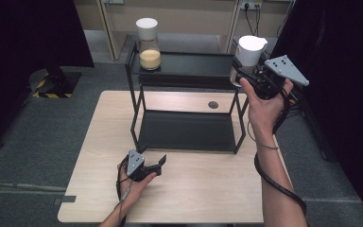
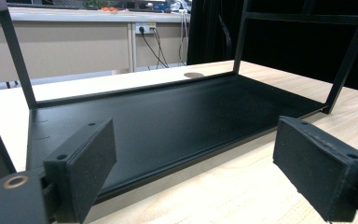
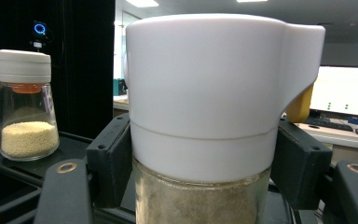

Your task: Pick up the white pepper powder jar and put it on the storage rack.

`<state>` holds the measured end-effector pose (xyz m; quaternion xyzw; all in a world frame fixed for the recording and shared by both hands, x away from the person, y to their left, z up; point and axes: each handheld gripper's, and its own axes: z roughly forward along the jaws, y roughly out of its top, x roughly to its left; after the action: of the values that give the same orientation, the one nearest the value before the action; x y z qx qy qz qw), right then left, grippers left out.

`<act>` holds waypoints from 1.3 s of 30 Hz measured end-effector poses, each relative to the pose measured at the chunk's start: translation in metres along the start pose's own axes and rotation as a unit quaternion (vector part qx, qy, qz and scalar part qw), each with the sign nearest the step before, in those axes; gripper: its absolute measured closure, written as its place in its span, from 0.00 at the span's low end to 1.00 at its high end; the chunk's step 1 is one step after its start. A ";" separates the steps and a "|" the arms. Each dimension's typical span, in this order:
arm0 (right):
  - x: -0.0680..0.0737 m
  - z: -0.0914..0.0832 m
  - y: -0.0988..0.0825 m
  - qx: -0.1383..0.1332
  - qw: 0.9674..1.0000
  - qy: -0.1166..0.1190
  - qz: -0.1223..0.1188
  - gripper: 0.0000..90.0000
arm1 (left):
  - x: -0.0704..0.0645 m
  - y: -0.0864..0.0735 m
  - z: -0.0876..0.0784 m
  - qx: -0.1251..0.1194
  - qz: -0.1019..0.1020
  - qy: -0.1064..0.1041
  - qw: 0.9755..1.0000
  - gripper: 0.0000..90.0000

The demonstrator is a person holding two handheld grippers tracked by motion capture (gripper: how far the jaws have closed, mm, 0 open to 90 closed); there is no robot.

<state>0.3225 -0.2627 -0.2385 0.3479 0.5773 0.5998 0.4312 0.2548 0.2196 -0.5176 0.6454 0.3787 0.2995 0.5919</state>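
Note:
A glass jar with a tall white lid (image 1: pixel 249 53) (image 3: pixel 209 116) sits between the jaws of my right gripper (image 1: pixel 246 71) (image 3: pixel 205 172), which is shut on it at the right end of the black rack's top shelf (image 1: pixel 189 66). Brownish powder fills the jar's lower part. A second jar (image 1: pixel 148 43) (image 3: pixel 25 105), white-capped and holding yellow grains, stands on the top shelf's left end. My left gripper (image 1: pixel 159 163) (image 2: pixel 196 172) rests low over the wooden table (image 1: pixel 194 189), open with nothing between its pads, facing the rack's bottom shelf (image 2: pixel 168 121) (image 1: pixel 186 130).
The two-tier black metal rack stands at the table's far middle. A round cable hole (image 1: pixel 213 104) (image 2: pixel 193 74) lies in the tabletop behind it. Dark curtains flank both sides, and a counter with wall sockets (image 2: pixel 142 29) runs at the back.

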 end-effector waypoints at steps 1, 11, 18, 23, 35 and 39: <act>0.000 0.001 0.001 0.001 1.000 -0.001 -0.001 0.34 | 0.000 0.000 0.000 0.000 0.000 0.000 1.000 0.14; -0.002 0.013 0.007 0.005 1.000 -0.010 0.001 0.34 | 0.000 0.000 0.000 -0.001 0.000 0.000 1.000 0.14; -0.005 0.025 0.009 0.011 1.000 -0.017 0.005 0.34 | 0.000 0.000 0.000 0.000 0.001 -0.001 1.000 0.14; -0.007 0.035 0.011 0.016 1.000 -0.024 0.007 0.34 | 0.000 0.000 0.000 -0.001 0.001 -0.001 1.000 0.14; -0.012 0.056 0.007 0.033 0.999 -0.038 0.017 0.34 | 0.000 -0.001 -0.001 -0.001 0.003 -0.001 1.000 0.14; -0.014 0.062 0.006 0.043 0.998 -0.044 0.017 0.34 | 0.000 -0.001 -0.001 -0.001 0.003 -0.002 1.000 0.14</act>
<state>0.3834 -0.2509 -0.2257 0.4021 0.5765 0.5659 0.4309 0.2543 0.2200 -0.5181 0.6461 0.3755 0.3007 0.5926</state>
